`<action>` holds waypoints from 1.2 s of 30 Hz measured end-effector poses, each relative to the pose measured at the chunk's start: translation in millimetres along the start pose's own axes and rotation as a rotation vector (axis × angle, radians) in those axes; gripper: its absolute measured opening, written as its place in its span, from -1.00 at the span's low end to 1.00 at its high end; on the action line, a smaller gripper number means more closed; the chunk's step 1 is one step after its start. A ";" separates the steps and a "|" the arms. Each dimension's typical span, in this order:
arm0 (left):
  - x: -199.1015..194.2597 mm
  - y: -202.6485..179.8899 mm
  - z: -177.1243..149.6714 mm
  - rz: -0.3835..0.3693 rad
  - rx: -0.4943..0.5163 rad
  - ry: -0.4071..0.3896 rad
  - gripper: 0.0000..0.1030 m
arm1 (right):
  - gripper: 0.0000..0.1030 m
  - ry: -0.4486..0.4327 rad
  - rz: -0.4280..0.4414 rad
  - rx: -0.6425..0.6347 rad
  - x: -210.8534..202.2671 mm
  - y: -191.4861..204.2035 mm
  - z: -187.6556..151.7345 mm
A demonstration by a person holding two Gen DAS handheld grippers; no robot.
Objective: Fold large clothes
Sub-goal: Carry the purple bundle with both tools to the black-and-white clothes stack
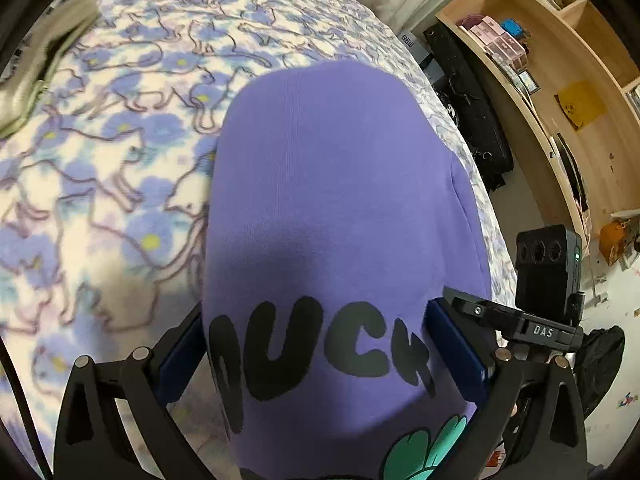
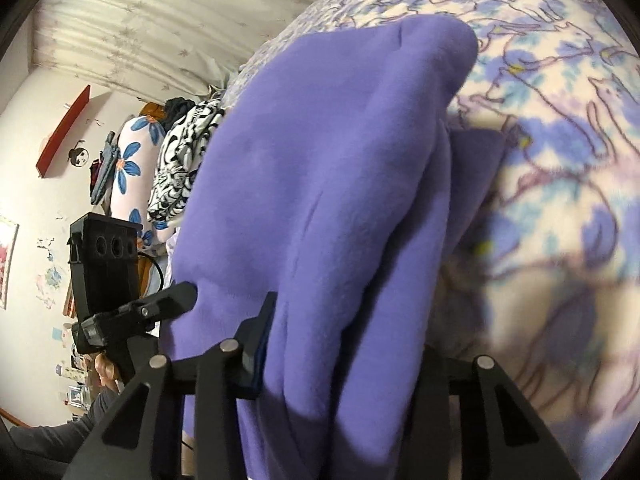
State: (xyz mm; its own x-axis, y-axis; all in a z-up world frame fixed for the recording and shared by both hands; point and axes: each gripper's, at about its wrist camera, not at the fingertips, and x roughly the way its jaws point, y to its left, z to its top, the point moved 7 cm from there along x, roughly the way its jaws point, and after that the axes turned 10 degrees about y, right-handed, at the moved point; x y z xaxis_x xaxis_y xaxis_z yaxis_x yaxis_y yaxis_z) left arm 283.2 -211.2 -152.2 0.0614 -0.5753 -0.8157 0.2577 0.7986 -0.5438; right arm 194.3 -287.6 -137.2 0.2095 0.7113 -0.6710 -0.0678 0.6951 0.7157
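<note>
A purple sweatshirt [image 1: 332,184] with black letters and a teal clover print lies on the bed and runs up between my left gripper's [image 1: 316,312] blue pads. Both pads press its sides, so the left gripper is shut on it. In the right wrist view the same purple sweatshirt [image 2: 320,184] shows its fleecy inside, bunched in thick folds and raised off the bed. My right gripper [image 2: 352,308] is shut on this bunch. Its left finger [image 2: 256,344] shows against the cloth, while the right finger is hidden under the fabric.
The bed cover [image 1: 120,168] has a blue flower and cat print. An olive garment [image 1: 44,64] lies blurred at the far left. A wooden shelf unit [image 1: 568,92] and a black case [image 1: 468,112] stand beside the bed. Patterned clothes [image 2: 180,160] are piled by the curtain [image 2: 160,20].
</note>
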 end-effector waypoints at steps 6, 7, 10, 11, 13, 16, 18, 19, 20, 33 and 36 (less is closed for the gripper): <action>-37.3 7.0 -34.3 0.090 0.027 -0.041 0.98 | -0.22 -0.023 0.034 -0.007 6.2 36.5 -32.2; -42.0 10.3 -41.2 0.099 0.029 -0.045 0.98 | -0.22 -0.023 0.035 -0.011 8.4 42.4 -37.9; -48.0 24.9 -61.3 0.118 0.067 -0.022 0.97 | -0.22 -0.005 0.022 -0.017 18.7 53.4 -51.8; -47.8 24.9 -67.5 0.131 0.090 -0.007 0.97 | -0.22 -0.005 0.018 -0.025 19.9 54.2 -53.8; -48.3 25.5 -77.0 0.152 0.126 0.012 0.97 | -0.22 -0.023 -0.019 -0.029 20.6 58.0 -54.4; -52.4 28.2 -85.1 0.107 0.128 0.034 0.97 | -0.22 -0.016 -0.023 0.024 23.0 47.6 -51.9; -53.7 32.1 -88.0 0.068 0.124 0.045 0.98 | -0.22 -0.006 -0.032 0.060 25.3 34.3 -53.2; -53.9 35.6 -87.8 0.056 0.123 0.047 0.98 | -0.22 -0.003 -0.022 0.081 26.4 27.9 -54.4; -52.4 39.7 -86.6 0.049 0.122 0.054 0.98 | -0.22 -0.001 -0.013 0.090 26.0 24.3 -56.5; 11.9 52.2 -69.6 -0.387 0.148 0.249 0.99 | -0.21 0.010 0.090 0.150 31.4 -3.9 -64.8; 22.5 51.0 -64.6 -0.437 0.123 0.280 0.99 | -0.21 0.004 0.114 0.156 32.1 -8.5 -65.9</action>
State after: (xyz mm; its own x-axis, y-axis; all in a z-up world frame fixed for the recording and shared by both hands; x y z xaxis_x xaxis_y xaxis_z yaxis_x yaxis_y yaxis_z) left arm 235.4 -172.0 -211.1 -0.3328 -0.7669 -0.5487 0.3137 0.4587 -0.8314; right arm 137.4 -263.8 -177.6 0.2055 0.7851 -0.5843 0.0615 0.5855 0.8083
